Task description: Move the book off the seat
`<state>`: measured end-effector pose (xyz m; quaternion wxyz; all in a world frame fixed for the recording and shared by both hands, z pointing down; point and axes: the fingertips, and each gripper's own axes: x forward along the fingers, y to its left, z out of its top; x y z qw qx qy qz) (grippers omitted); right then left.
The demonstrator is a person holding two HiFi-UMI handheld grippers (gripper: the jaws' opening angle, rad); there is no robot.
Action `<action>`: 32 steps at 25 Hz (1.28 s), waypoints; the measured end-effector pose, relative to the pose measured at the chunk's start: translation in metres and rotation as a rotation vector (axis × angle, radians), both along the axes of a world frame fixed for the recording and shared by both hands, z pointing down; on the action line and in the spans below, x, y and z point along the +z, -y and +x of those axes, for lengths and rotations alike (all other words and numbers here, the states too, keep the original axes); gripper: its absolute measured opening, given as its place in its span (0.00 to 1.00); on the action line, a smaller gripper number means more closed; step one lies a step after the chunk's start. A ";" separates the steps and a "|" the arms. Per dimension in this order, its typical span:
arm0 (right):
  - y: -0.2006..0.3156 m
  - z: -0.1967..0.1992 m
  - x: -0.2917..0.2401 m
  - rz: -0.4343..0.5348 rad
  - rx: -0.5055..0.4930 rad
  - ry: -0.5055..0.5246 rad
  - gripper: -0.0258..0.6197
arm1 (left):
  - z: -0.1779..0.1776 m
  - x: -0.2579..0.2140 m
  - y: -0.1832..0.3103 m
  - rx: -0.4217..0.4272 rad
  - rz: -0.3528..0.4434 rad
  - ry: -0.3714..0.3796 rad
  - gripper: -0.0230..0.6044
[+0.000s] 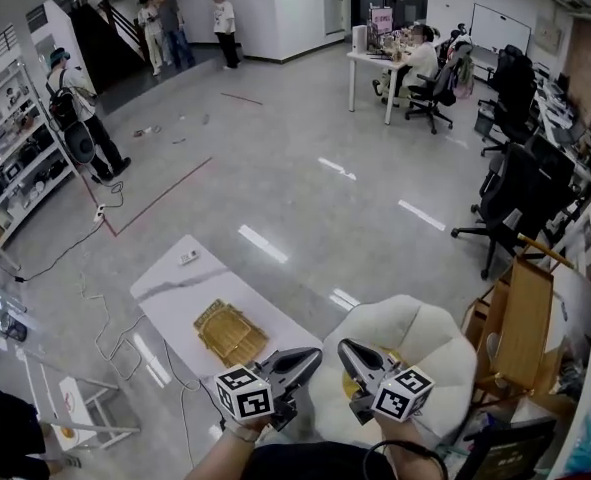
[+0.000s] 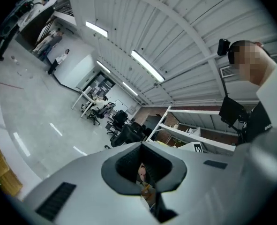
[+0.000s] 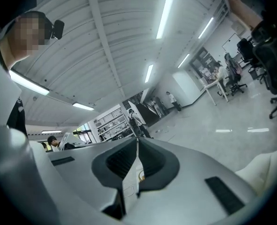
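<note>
A flat golden-yellow ribbed item [image 1: 230, 333], apparently the book, lies on the white table [image 1: 175, 288] left of the seat; its edge shows in the left gripper view [image 2: 2, 172]. The seat is a white fluffy chair [image 1: 425, 343]. A small yellow patch [image 1: 354, 385] shows on it under the right gripper; I cannot tell what it is. My left gripper [image 1: 315, 354] [image 2: 142, 145] is held up over the table's near end, shut and empty. My right gripper [image 1: 344, 347] [image 3: 137, 140] hovers over the seat's left edge, its jaws together. The two tips nearly face each other.
A wooden board [image 1: 523, 318] leans right of the seat. Black office chairs [image 1: 510, 193] stand further right. A cable [image 1: 105, 318] trails on the floor left of the table. People stand at shelves [image 1: 15, 158] and sit at a desk [image 1: 375, 63] far off.
</note>
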<state>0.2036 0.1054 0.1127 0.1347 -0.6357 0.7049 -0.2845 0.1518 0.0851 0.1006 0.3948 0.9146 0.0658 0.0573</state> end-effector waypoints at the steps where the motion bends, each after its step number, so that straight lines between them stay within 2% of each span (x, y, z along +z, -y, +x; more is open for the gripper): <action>1: 0.001 0.003 -0.008 0.016 -0.001 -0.004 0.08 | 0.001 -0.007 0.002 0.005 0.015 -0.013 0.04; 8: -0.011 0.031 -0.057 0.112 -0.027 -0.104 0.08 | 0.025 -0.036 -0.003 0.028 0.075 -0.035 0.04; 17: -0.025 0.048 -0.101 0.202 -0.042 -0.220 0.08 | 0.045 -0.073 -0.012 0.066 0.134 -0.112 0.04; 28: -0.039 0.058 -0.111 0.204 -0.029 -0.330 0.08 | 0.055 -0.073 -0.012 0.082 0.159 -0.110 0.04; 32: -0.038 0.057 -0.111 0.201 -0.019 -0.324 0.08 | 0.054 -0.073 -0.009 0.083 0.150 -0.106 0.04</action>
